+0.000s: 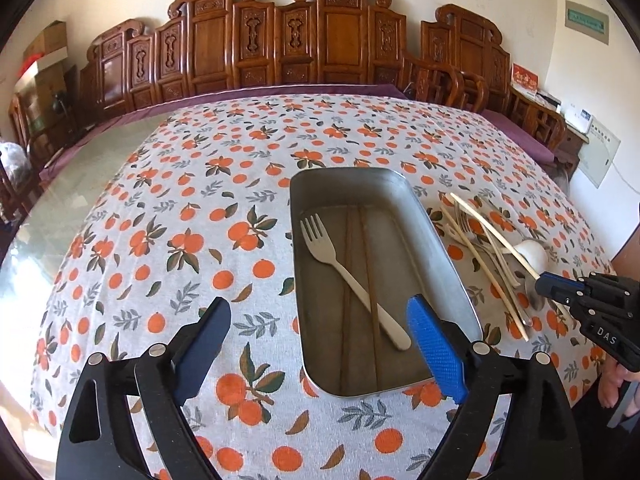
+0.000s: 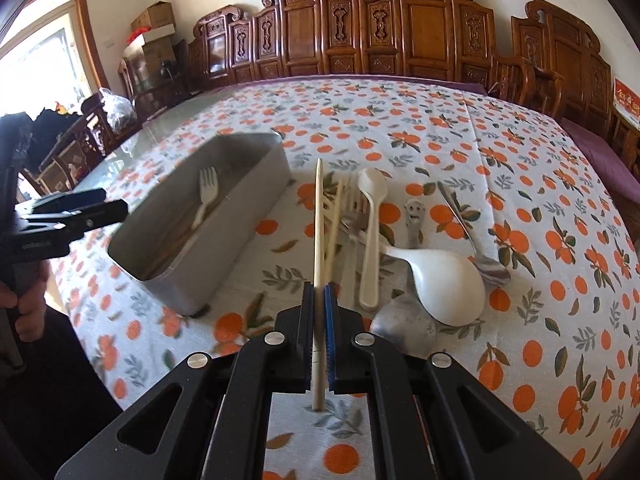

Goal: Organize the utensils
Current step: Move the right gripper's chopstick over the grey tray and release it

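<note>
Left tongs [image 1: 320,332] spread wide and empty above metal tray [image 1: 440,236]; right tongs [image 2: 319,294] clamped on pale chopstick [image 2: 318,216]; tray holding white fork [image 1: 348,272] and brown chopsticks [image 1: 370,280], loose utensil pile [image 2: 400,248] just beside tray on table [image 1: 180,220]

Matt woven cloth [image 1: 168,208] with printed oranges covers the table, glossy glass [image 1: 80,184] showing past its edge. The tray [image 1: 436,236] is dull brushed metal. Inside lies a matt cream plastic fork [image 1: 344,272] over brown wooden chopsticks [image 1: 370,280]. The pale chopstick [image 2: 318,216] looks like smooth bamboo; the rice paddle [image 2: 444,284] is smooth white plastic, the spoon [image 2: 486,264] shiny steel. Carved chairs [image 1: 336,32] gleam, varnished wood.
</note>
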### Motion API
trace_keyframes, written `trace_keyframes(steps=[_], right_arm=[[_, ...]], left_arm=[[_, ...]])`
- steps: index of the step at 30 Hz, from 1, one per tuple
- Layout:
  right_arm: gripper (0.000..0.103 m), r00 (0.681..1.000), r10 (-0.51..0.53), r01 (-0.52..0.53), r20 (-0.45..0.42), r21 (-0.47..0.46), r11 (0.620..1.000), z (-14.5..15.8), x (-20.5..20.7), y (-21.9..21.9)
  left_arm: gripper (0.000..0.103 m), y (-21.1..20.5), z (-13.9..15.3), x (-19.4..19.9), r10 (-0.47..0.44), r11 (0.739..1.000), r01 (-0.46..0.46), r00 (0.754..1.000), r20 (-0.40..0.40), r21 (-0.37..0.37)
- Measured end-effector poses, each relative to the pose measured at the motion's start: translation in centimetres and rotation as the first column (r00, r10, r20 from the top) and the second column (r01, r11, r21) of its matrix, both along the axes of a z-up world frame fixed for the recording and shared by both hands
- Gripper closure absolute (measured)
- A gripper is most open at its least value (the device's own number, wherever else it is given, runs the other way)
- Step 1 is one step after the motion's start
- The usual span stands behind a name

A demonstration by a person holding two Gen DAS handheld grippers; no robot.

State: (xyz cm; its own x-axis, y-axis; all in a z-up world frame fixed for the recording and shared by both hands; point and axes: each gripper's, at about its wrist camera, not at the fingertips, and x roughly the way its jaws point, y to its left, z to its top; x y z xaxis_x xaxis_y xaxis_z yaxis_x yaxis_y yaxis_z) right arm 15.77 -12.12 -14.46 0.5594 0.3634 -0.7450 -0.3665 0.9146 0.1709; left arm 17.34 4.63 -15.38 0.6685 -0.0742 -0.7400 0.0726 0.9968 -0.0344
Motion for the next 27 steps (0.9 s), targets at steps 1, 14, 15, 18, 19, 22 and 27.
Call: trace_keyframes(steps=[1,14,15,18,19,22,27], right_arm=[[0.097,1.0,0.003,-0.003,0.006,0.009,1.0,0.5,0.0,0.2],[0.097,0.997,0.073,-0.073,0.002,0.089,0.993,3.2,2.0,6.4],[0.097,0.997,0.077,-0.076,-0.003,0.091,0.993,3.2,2.3,7.0],[0.097,0.997,0.079,-0.077,-0.026,0.089,0.993,2.8,3.1,8.7],[0.097,0.996,0.077,-0.073,-0.035,0.088,0.993,2.6,3.3,9.0],[0.097,0.996,0.067,-0.061,-0.06,0.087,0.994,2.0,4.1,9.8],[0.097,0.993,0.063,-0.054,-0.097,0.092,0.994,1.1,4.9,10.9]], left_arm=[[0.017,0.2,0.1,0.0,0.002,1.0,-0.002,1.0,0.001,-0.006],[0.017,1.8,0.8,0.2,0.028,1.0,-0.028,0.999,0.022,-0.001],[0.017,1.9,0.8,0.2,0.033,0.999,-0.033,0.999,0.021,-0.003],[0.017,2.4,0.6,0.4,0.044,0.999,-0.044,0.999,0.012,-0.009],[0.017,2.6,0.6,0.4,0.049,0.999,-0.048,0.999,0.009,-0.012],[0.017,2.9,0.6,0.4,0.055,0.998,-0.055,0.998,0.008,-0.021],[0.017,3.3,0.6,0.5,0.07,0.997,-0.07,0.997,0.011,-0.035]])
